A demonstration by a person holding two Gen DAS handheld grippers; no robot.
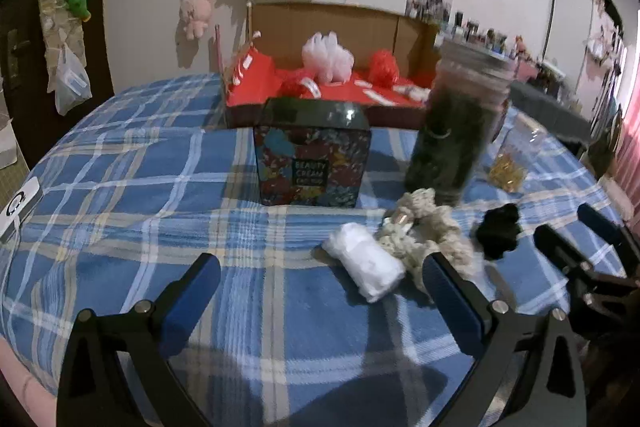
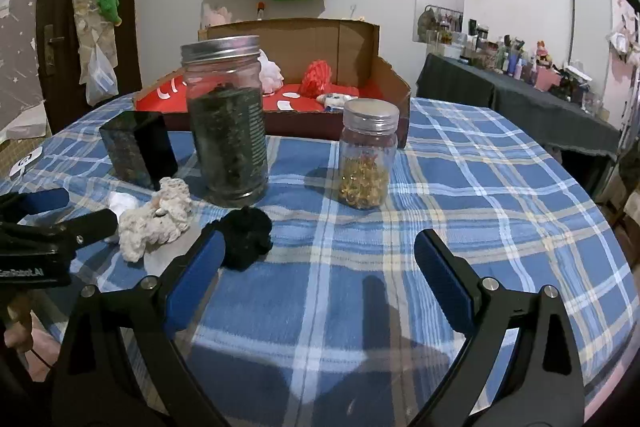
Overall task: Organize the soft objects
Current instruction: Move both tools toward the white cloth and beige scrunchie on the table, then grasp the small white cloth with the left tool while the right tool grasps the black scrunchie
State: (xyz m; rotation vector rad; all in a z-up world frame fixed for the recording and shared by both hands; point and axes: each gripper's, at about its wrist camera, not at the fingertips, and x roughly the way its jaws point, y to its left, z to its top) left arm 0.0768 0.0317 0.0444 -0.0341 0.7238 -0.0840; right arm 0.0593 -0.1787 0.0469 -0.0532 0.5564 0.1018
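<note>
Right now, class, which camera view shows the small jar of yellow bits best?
The right wrist view: the small jar stands whole, sharp and unobstructed, lid to base. In the left wrist view it is blurred near the edge, partly behind the tall dark jar.

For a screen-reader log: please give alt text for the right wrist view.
The open right gripper hovers empty over a blue plaid cloth, a black scrunchie by its left finger. Behind stand two lidded jars and a cardboard box.
</note>
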